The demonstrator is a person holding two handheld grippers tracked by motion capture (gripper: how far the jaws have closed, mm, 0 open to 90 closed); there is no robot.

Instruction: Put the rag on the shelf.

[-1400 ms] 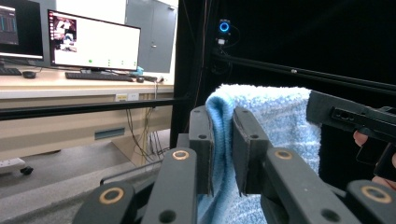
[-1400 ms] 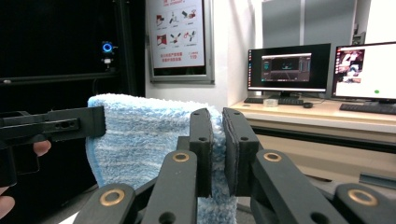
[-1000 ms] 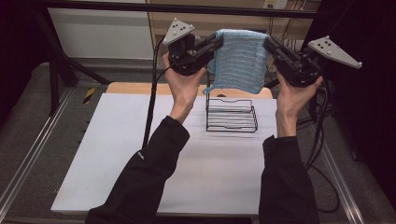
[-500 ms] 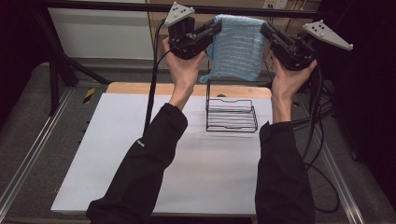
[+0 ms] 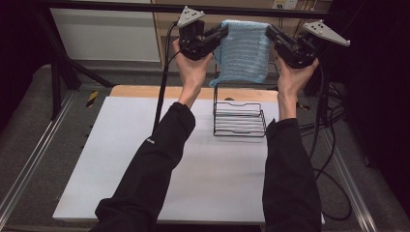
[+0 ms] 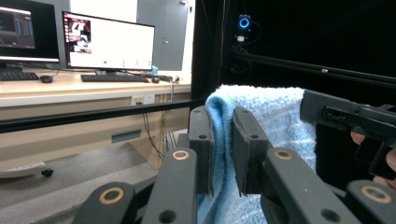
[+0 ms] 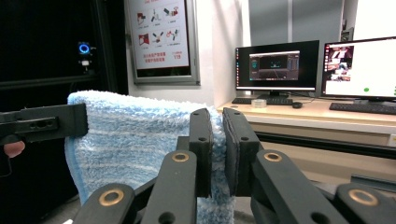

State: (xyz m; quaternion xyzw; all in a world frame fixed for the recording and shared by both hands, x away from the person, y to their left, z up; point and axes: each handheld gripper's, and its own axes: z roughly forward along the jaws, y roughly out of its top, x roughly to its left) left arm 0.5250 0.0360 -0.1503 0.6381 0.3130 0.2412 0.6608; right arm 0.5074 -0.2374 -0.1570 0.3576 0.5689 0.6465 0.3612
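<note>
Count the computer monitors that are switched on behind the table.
3. In the right gripper view, a dark-screened monitor stands on the desk with a white-screened monitor at its right; the left gripper view adds a third monitor at the far left. Others may be hidden.

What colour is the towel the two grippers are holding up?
Light blue with faint paler stripes; the towel shows best in the high view.

We can read no words or numbers. Beyond the right claw [image 7: 217, 154], a wall poster [image 7: 159, 39] carries red lettering and small diagrams, too blurred for us to make out.
</note>
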